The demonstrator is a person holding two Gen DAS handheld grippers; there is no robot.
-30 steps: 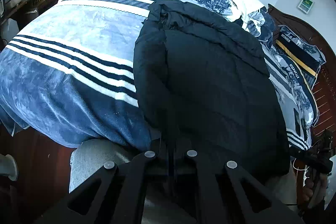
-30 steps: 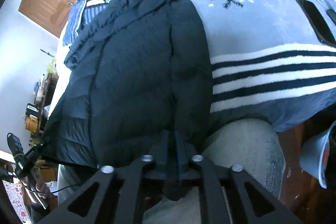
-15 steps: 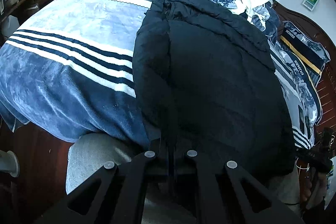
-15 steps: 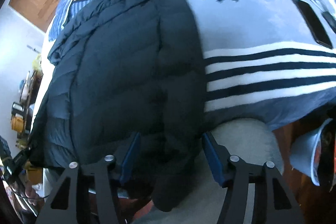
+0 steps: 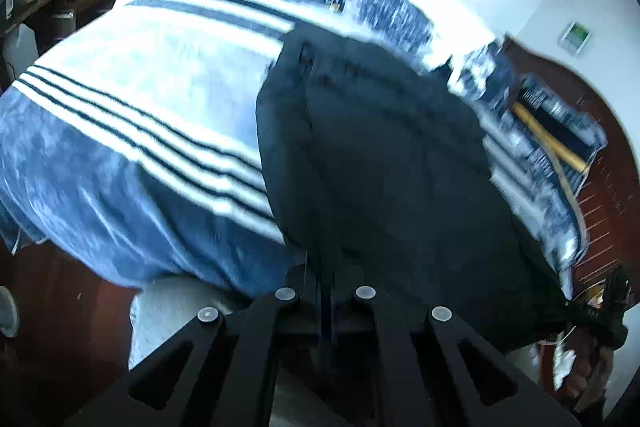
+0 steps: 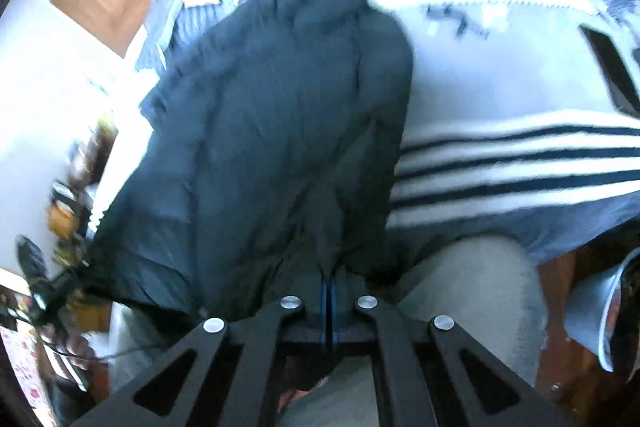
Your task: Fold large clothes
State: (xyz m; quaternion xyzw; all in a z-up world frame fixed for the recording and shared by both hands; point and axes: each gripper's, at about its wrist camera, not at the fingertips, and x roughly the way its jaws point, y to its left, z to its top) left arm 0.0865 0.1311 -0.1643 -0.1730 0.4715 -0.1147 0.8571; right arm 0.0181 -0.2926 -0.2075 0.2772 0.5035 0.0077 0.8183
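Now both tongs, left tongs [image 5: 325, 279] and right tongs [image 6: 330, 277], clamp the black jacket [image 6: 272, 131] hem.

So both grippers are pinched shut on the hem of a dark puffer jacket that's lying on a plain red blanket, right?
Not quite: the blanket is not plain red. It is blue and white with dark stripes, as the left wrist view shows. The rest holds: the left gripper and the right gripper are each pinched shut on the near edge of the dark puffer jacket, which lies on that blanket.
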